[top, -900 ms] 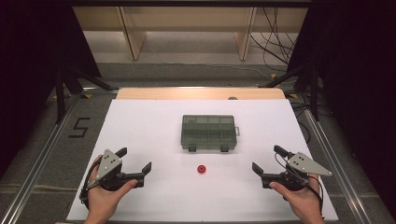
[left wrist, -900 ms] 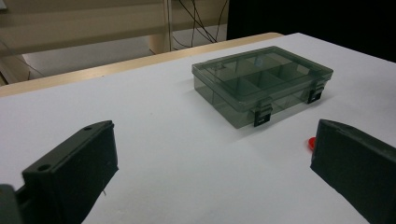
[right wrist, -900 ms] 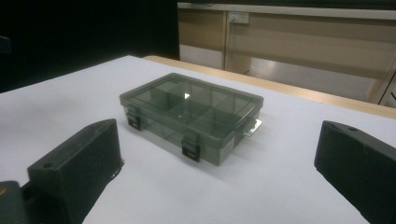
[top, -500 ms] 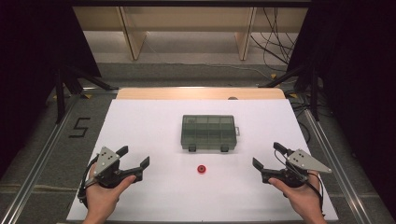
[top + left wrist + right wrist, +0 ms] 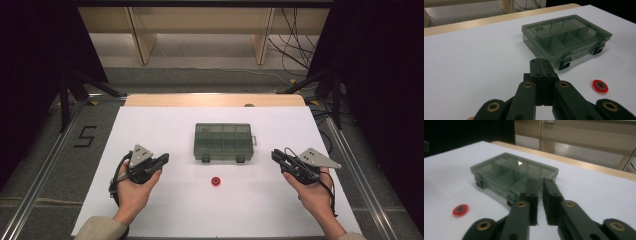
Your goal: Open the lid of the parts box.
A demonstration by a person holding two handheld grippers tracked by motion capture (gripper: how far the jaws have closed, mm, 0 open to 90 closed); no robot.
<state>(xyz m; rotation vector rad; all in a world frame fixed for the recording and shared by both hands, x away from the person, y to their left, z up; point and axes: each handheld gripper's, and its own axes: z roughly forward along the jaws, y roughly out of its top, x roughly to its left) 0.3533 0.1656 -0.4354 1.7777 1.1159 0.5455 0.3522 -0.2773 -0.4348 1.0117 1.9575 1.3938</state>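
Change since the earlier frame: both of your tools have drawn their jaws together on nothing; the left one has also slid slightly toward your edge of the table (image 5: 165, 210).

Left tool (image 5: 162, 159): jaws pressed flat together, empty, hovering left of the box. Right tool (image 5: 278, 155): jaws nearly together with a thin slit between them, empty, right of the box.

Item 1: compartment box (image 5: 222, 142), smoke-tinted clear plastic, lid down, two dark latches on the side facing you, a small tab on its right end. It sits mid-table between your tools and apart from both. Likely light, rigid, with slick walls; it will probably skate on the smooth top if you push it from one side. Steady it on a short end with one tool while the other works a latch (image 5: 564, 65). The lid may flex or crack under a hard pinch.

Item 2: red ring (image 5: 216, 181), flat washer-like disc with a dark centre, lying just on your side of the box. Probably light, stiff, thin. Take it edge-on across its width, jaws low to the table.
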